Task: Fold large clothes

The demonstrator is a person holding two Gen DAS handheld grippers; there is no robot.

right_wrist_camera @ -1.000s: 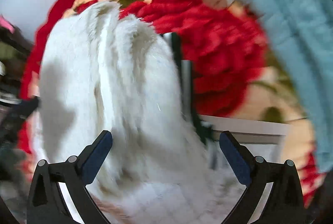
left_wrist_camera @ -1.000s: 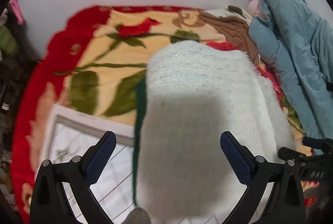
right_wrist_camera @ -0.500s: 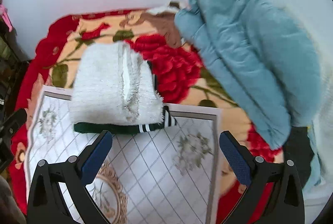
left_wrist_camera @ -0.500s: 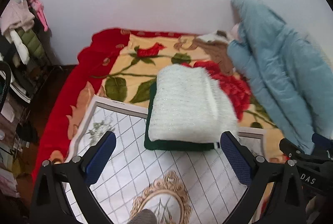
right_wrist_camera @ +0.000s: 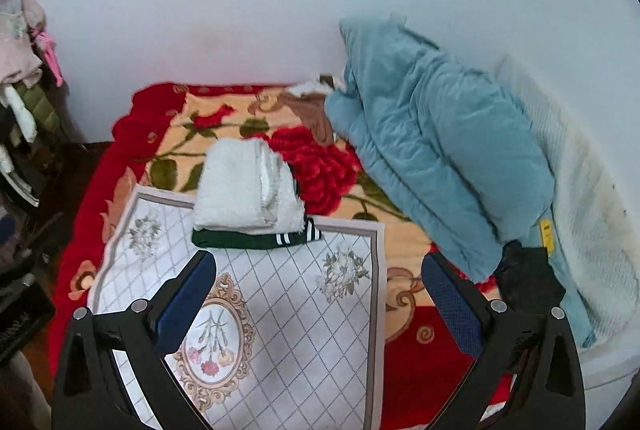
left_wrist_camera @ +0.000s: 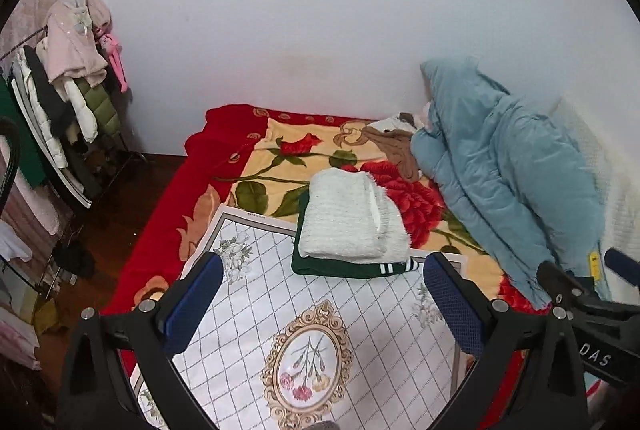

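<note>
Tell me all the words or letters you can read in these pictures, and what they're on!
"DAS": white letters on the black body of the right gripper, seen at the edge of the left wrist view; possibly part of a longer word.
Yellow tag on the blue padded jacket: dark print, too small to read.
Nothing else is readable.

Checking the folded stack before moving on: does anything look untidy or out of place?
Mostly neat. The white fuzzy sweater lies folded on the green garment, whose striped cuff pokes out at one corner. The blue jacket lies unfolded, heaped against the wall.
</note>
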